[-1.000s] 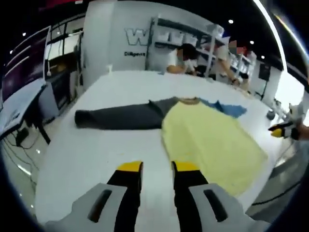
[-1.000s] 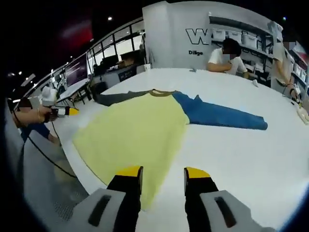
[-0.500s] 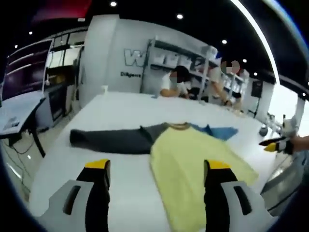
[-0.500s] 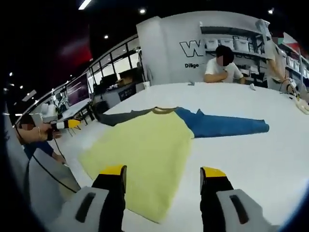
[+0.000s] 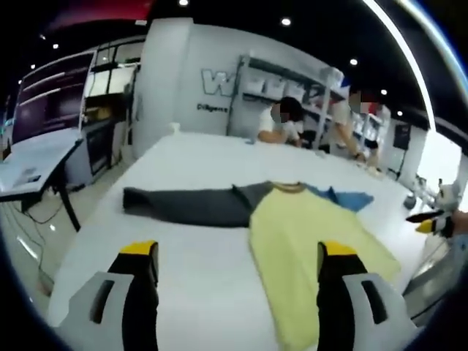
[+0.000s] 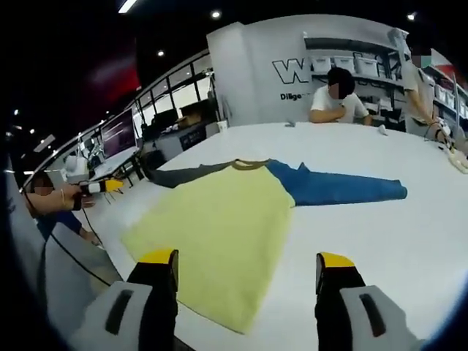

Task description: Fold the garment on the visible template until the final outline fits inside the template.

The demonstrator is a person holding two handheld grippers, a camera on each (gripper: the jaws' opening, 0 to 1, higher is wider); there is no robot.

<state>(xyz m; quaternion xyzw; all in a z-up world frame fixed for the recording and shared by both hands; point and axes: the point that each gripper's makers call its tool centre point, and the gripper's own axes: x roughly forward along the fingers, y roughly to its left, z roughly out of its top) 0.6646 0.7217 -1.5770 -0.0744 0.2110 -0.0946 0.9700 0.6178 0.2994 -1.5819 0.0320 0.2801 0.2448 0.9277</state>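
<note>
A long-sleeved shirt lies flat on the white table (image 5: 175, 168). Its yellow body (image 5: 307, 238) (image 6: 219, 227) has a dark grey sleeve (image 5: 186, 206) (image 6: 179, 174) stretched one way and a blue sleeve (image 6: 344, 189) (image 5: 349, 198) the other. My left gripper (image 5: 238, 252) stands open above the table, near the yellow hem and the grey sleeve side. My right gripper (image 6: 245, 262) is open over the hem on the blue sleeve side. The other gripper shows at the right edge of the left gripper view (image 5: 428, 221) and at the left of the right gripper view (image 6: 102, 186).
Two people work at the far end of the table (image 6: 336, 99) (image 5: 281, 124) before shelves of bins (image 6: 365, 55). Desks with monitors (image 5: 44, 110) stand off the table's side. A cable (image 6: 73, 238) hangs beside the near table edge.
Both grippers' jaws have spread from a narrow gap to wide open. Both views have shifted slightly; the shirt lies as before.
</note>
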